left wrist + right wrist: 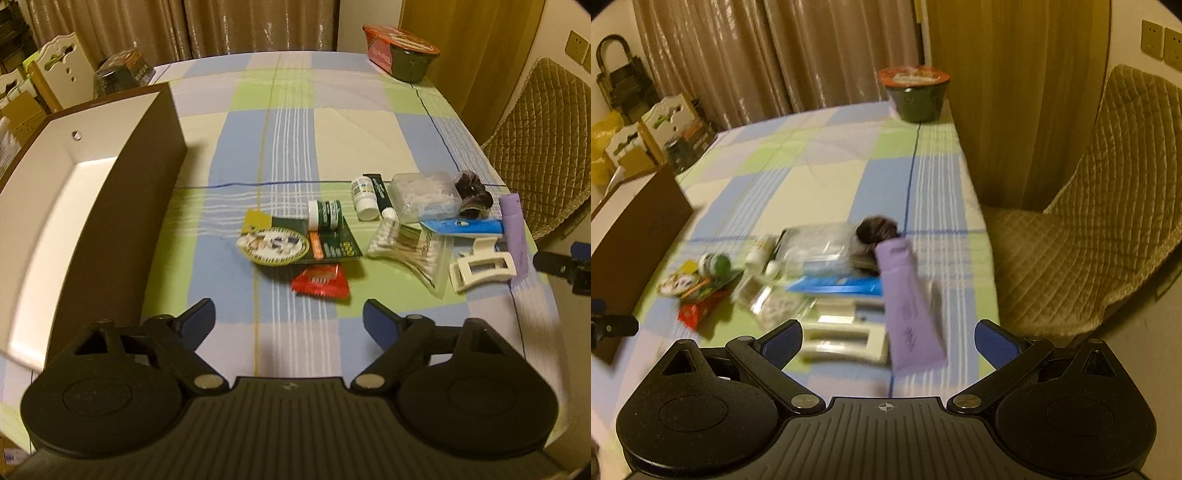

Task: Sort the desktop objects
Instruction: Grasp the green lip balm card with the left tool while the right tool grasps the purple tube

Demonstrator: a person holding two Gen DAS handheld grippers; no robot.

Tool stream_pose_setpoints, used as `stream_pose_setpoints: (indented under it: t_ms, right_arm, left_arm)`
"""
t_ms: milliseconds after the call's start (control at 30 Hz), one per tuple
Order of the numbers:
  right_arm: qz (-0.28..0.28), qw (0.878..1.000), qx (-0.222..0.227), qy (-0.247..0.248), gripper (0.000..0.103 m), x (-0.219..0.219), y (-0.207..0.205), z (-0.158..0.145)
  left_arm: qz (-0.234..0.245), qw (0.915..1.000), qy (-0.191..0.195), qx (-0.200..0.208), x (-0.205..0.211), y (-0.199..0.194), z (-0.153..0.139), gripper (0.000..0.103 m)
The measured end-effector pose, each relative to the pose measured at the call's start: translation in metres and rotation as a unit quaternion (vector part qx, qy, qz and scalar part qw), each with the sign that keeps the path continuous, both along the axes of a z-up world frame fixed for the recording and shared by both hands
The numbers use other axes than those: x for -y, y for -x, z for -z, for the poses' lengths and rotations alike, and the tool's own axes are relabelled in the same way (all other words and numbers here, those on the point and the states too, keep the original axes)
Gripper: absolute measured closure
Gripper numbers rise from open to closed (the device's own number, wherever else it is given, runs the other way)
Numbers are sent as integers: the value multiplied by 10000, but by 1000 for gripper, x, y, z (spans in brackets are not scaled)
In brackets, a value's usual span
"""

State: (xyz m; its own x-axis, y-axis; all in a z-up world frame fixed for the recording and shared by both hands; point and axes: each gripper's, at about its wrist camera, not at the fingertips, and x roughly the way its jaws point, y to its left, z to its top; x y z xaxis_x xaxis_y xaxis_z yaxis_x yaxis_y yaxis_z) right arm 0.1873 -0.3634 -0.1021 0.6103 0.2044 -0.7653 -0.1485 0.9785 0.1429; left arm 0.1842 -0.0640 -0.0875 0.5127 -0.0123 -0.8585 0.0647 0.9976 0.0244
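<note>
Checked pastel cloth [236, 155] covers the table, with a brown, white-lined box [92, 192] at its left. Small clutter lies in a loose cluster: a red triangular packet [320, 281], a green-labelled jar [325, 214], a cream hair claw [482, 264] and a lilac tube [908, 310]. The left gripper [289, 317] and right gripper [888, 341] both hover spread wide, holding nothing.
</note>
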Motion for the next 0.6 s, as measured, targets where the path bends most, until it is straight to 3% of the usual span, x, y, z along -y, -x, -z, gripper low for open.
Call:
stream_pose_setpoints:
  t_ms: [167,333,600]
  right_arm:
    - [73,10000,10,-30,1,11,-14,5]
    - [152,9999,-20,-50,1,23,-26,11]
    - [309,9994,-54,-129,1,44,-36,17]
  left_arm:
    - [184,9997,-74,126,10,-28,9,25]
    - [256,9997,-7,38,19,-65,26,43]
    - [256,9995,131,-151,30,-111,56,46]
